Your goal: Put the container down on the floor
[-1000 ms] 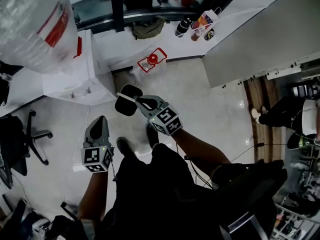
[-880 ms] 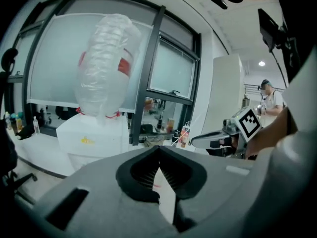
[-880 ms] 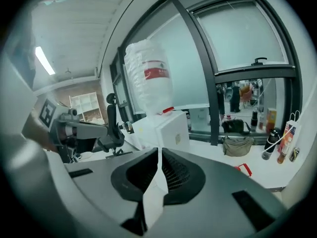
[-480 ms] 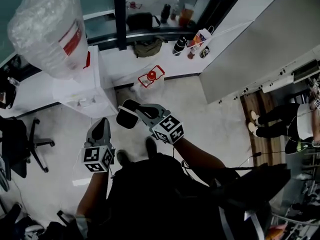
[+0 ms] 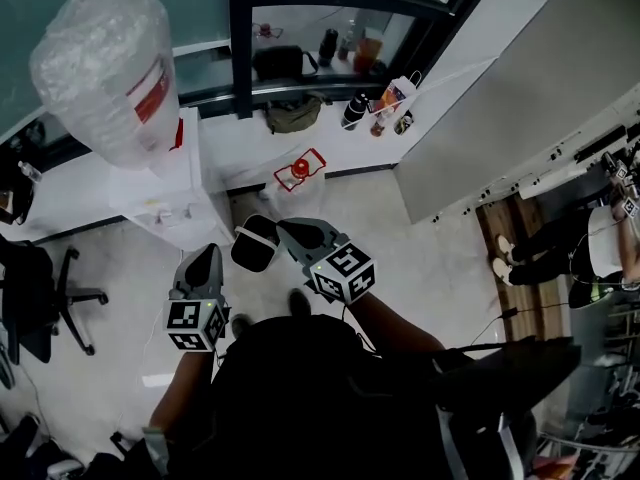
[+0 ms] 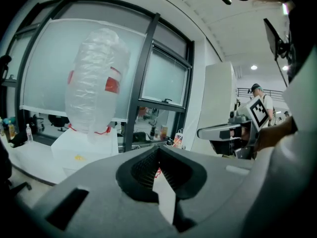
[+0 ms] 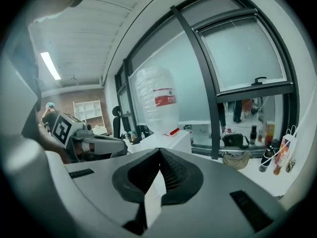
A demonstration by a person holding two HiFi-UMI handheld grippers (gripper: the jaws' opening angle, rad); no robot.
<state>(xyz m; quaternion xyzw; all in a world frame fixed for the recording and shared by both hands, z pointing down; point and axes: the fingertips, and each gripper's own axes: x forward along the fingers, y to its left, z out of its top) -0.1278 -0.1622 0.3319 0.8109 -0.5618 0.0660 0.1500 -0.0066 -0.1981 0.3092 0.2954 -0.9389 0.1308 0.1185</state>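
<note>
Office by the windows: container (image 5: 100, 63) sits on the dispenser (image 5: 165, 183) ahead of the right gripper (image 5: 287, 229), which has just clamped shut empty, left gripper (image 5: 206, 255) closed empty too, so nothing's grabbed yet.

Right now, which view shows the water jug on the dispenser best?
Left gripper view: the water jug shows whole, side-on, label visible. Right gripper view shows it smaller; head view only foreshortened from above.
</note>
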